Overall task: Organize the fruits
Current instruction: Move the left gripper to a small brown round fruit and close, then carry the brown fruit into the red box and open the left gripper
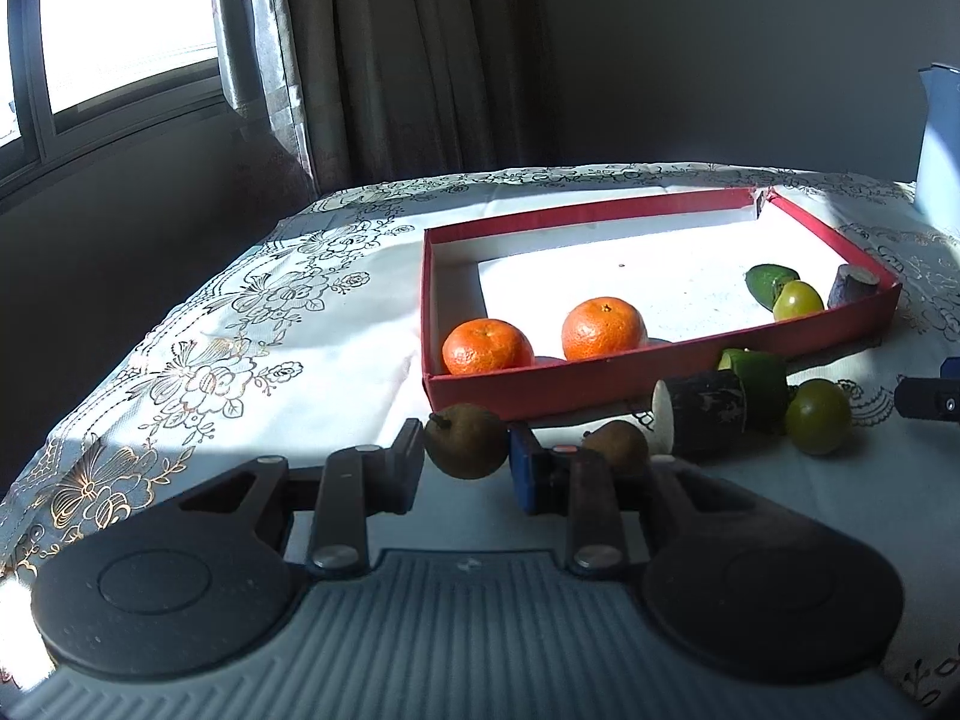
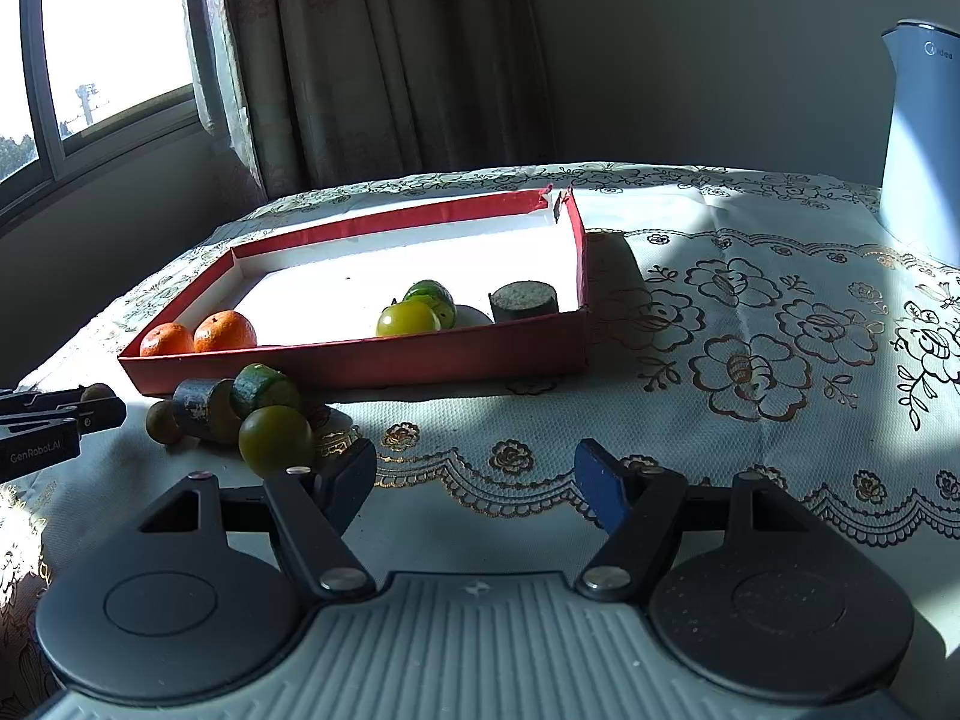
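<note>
A small brown fruit (image 1: 465, 441) sits pinched between the pads of the left tongs (image 1: 467, 468), at the near-left corner of the red tray (image 1: 660, 378), just outside its wall. It looks gripped at its middle so it can be carried over that wall; whether it is off the table (image 1: 240, 372) yet is hard to tell. In the tray, two oranges (image 1: 487, 346) lie together at the near left, while a yellow-green fruit (image 1: 797, 300), a darker green one (image 1: 771, 279) and a dark cut cylinder (image 1: 852, 285) gather at the right, so like seems to go with like. Outside the near wall wait a second brown fruit (image 1: 615, 444), another dark cylinder (image 1: 702, 411), a green piece (image 1: 759, 381) and a round green fruit (image 1: 817, 417), crowded close and touching. The right tongs (image 2: 474, 483) are spread and empty, low over the tablecloth right of that cluster. A pale kettle (image 2: 924, 150) stands far right, clear of the work.
</note>
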`<state>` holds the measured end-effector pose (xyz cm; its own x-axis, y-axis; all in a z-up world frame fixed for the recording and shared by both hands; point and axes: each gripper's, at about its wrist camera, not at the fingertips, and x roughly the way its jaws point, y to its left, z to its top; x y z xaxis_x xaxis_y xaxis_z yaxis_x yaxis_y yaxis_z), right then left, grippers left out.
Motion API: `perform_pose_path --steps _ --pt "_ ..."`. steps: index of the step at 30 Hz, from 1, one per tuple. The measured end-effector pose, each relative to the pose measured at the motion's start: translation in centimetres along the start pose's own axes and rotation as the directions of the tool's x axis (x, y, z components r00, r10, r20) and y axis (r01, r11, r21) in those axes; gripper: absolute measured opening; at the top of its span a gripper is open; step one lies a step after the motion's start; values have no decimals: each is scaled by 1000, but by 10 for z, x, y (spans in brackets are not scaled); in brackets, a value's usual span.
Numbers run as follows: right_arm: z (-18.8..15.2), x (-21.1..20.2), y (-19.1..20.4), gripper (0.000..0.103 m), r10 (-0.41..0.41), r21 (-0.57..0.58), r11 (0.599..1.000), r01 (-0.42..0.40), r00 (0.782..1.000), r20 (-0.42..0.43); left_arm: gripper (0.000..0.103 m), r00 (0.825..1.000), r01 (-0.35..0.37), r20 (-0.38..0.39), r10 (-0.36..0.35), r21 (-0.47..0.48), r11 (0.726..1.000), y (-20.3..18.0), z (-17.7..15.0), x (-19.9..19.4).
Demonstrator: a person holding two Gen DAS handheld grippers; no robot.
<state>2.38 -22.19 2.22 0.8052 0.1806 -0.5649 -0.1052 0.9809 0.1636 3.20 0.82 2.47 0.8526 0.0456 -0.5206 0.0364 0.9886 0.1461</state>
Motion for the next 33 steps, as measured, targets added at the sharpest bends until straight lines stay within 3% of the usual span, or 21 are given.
perform_pose_path --steps 11,16,18,19,20,27,33 --pt "1 2 -3 73 7 7 1000 -7 1000 -15 28 998 -40 43 39 6 999 -11 46 32" --pt "1 4 -5 73 15 24 1000 -15 1000 -21 28 1000 -31 3 31 -14 999 -11 62 62" --pt "1 4 -5 73 15 23 1000 -14 1000 -21 47 999 -47 -5 47 -25 999 -11 62 68" --pt "1 4 -5 73 14 22 1000 -14 1000 -22 74 999 -51 1 51 -33 998 -10 60 68" --pt "1 4 -5 73 14 22 1000 -14 1000 -22 88 998 -53 17 54 -34 998 -11 58 67" --pt "1 4 -4 75 19 20 1000 -19 1000 -25 89 998 -48 35 48 3 999 -15 53 54" --pt "2 4 -5 75 21 21 1000 -20 999 -25 103 998 -16 64 19 -37 999 2 32 13"
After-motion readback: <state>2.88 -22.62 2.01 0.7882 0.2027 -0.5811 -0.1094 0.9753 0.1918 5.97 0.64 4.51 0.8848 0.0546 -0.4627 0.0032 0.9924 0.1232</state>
